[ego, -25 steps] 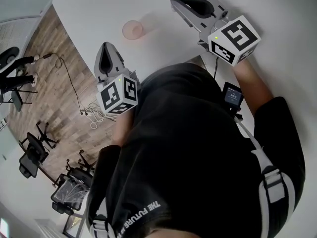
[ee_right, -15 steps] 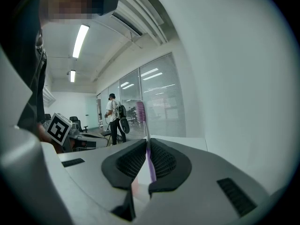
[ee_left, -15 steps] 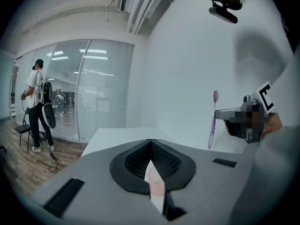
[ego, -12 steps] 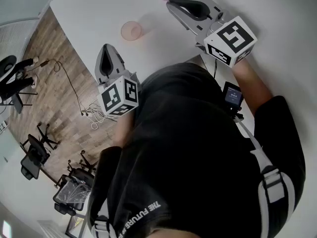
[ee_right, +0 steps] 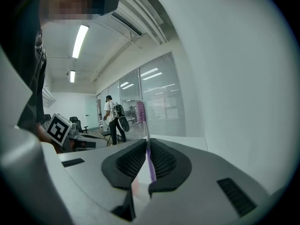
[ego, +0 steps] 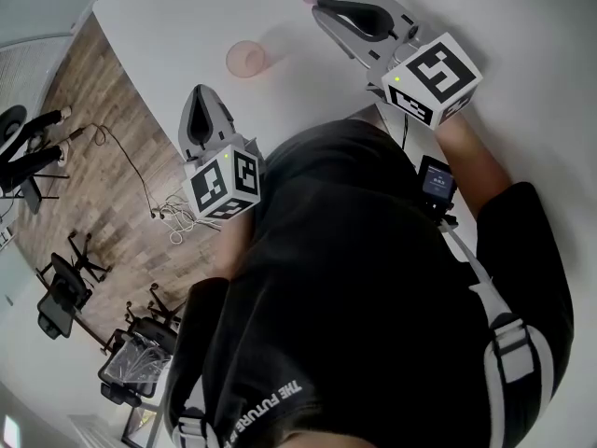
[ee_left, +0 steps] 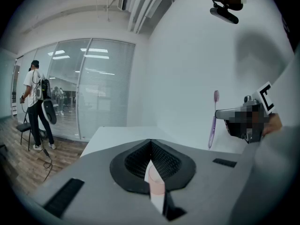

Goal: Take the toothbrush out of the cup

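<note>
Right gripper [ego: 322, 7]: jaws clamped on toothbrush [ee_right: 149, 165], handle upright between them, purple bristle head above the tips. Left gripper [ego: 201, 96]: jaws closed together, nothing held. Cup [ego: 246, 59]: pink, on white table [ego: 168, 17], ahead of left gripper, clear of the toothbrush

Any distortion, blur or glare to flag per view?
Head view: wide-angle, evenly lit, cup sharp. Left gripper view: fisheye, black vignette corners, bright glass wall. Right gripper view: same fisheye; ceiling lights blown out, toothbrush in focus.
</note>
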A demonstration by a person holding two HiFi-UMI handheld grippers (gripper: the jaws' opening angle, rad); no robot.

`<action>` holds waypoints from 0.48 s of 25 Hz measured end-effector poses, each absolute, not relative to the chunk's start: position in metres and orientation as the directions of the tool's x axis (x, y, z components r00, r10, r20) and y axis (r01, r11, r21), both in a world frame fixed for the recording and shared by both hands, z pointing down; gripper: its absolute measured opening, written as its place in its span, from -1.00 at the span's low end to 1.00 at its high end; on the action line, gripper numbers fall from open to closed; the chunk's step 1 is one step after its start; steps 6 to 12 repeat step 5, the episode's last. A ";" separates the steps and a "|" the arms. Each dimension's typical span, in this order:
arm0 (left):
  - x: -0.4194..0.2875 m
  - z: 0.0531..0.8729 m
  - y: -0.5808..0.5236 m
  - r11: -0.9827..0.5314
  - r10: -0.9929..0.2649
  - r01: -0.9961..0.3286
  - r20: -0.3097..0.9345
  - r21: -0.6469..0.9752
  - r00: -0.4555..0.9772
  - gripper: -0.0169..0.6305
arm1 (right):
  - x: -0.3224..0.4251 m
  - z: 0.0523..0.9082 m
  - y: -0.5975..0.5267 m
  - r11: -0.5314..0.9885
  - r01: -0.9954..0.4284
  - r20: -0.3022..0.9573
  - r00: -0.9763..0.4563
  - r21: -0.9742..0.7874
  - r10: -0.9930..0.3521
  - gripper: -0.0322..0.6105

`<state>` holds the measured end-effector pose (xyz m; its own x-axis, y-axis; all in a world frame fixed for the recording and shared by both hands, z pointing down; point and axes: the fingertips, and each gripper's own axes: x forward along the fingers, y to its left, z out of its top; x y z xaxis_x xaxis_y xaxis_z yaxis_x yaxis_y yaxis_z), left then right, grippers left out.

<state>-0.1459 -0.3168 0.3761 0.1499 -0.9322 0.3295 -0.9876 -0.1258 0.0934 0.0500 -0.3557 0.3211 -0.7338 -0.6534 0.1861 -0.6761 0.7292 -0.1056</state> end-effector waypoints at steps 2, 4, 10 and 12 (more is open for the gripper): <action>-0.146 0.377 -0.318 -0.127 -0.932 -0.988 0.330 0.091 0.150 -0.93 | 0.050 0.323 -0.356 0.730 -0.675 0.188 -0.735 -0.108 -0.651 -0.77; -0.145 0.378 -0.320 -0.127 -0.932 -0.988 0.330 0.091 0.151 -0.92 | 0.051 0.324 -0.357 0.731 -0.674 0.190 -0.735 -0.106 -0.651 -0.77; -0.144 0.378 -0.320 -0.128 -0.932 -0.988 0.330 0.092 0.151 -0.92 | 0.051 0.325 -0.358 0.731 -0.674 0.191 -0.735 -0.105 -0.650 -0.77; -0.144 0.378 -0.320 -0.128 -0.932 -0.988 0.330 0.092 0.151 -0.92 | 0.051 0.325 -0.358 0.731 -0.674 0.191 -0.735 -0.105 -0.650 -0.77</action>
